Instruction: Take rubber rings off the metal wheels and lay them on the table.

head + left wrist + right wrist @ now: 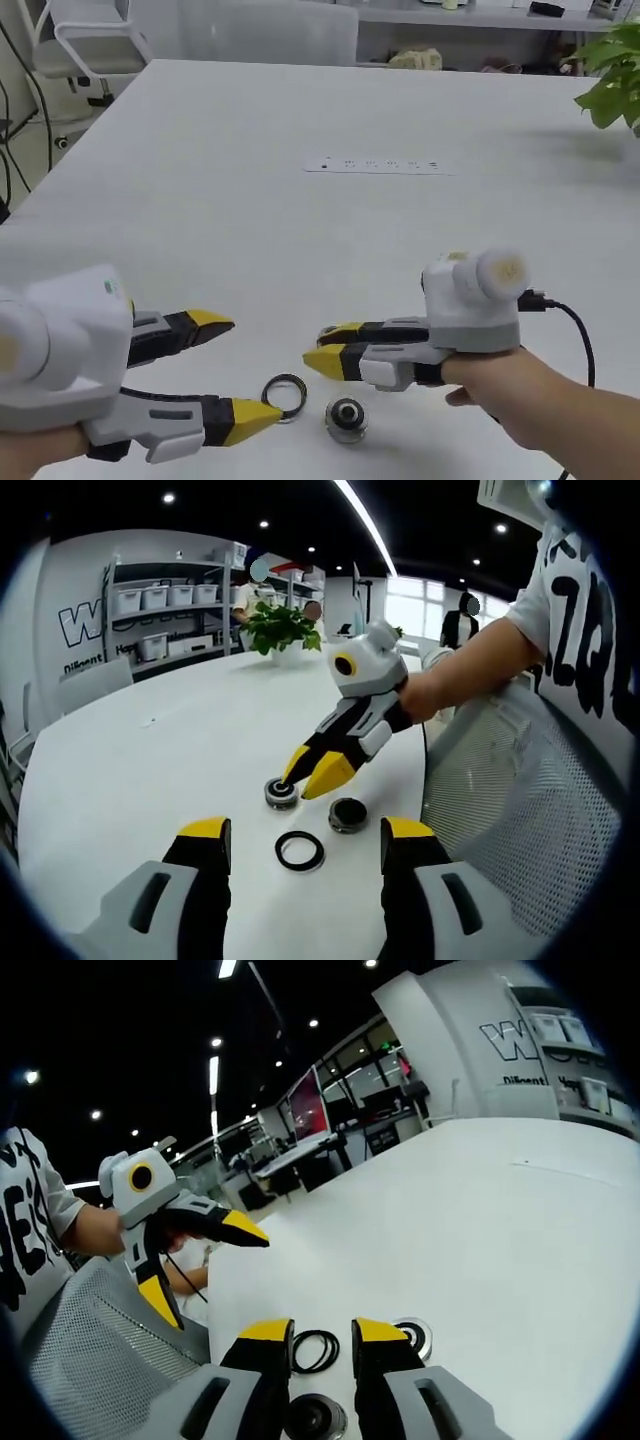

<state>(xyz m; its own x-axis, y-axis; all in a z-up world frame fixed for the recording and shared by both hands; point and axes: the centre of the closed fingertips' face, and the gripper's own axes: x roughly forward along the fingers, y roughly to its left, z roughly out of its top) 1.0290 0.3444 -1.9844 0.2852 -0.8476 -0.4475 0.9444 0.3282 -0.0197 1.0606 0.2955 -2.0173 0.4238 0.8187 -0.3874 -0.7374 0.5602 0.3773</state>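
White worktop (300,230). Left tongs (238,368) at near left, spread wide, holding nothing; body cut off by frame edge. Right tongs (325,348) almost closed w/ a slim gap, nothing gripped. Its tips are at one metal wheel (281,793), contact unclear; in head view the tongs hide that wheel. 2 wheels total: second wheel (346,418) sits near the edge, just right of 1 loose rubber ring (285,395) lying flat btwn the tongs. Can't tell if either wheel has a ring on. Far: 1 power strip (378,165).
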